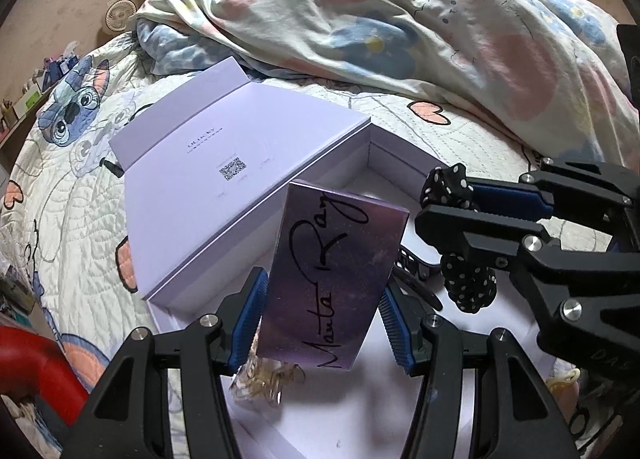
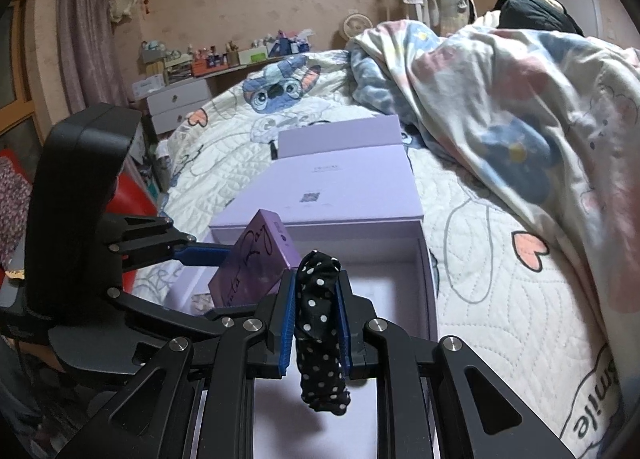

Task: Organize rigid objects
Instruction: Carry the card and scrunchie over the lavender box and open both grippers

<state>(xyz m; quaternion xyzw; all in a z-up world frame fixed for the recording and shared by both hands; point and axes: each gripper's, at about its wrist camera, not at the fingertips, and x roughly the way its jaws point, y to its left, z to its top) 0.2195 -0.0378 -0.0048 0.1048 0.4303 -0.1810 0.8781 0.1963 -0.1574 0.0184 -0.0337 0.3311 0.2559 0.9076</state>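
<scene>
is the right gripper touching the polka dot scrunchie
Touching. The right wrist view shows the right gripper shut on the polka dot scrunchie, both blue pads pressed against the fabric, which hangs below them.

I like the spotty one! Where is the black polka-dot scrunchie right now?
The black fabric polka-dot scrunchie is pinched in the right hand-held gripper, hanging over the open lilac cardboard box, just right of the purple card box.
</scene>
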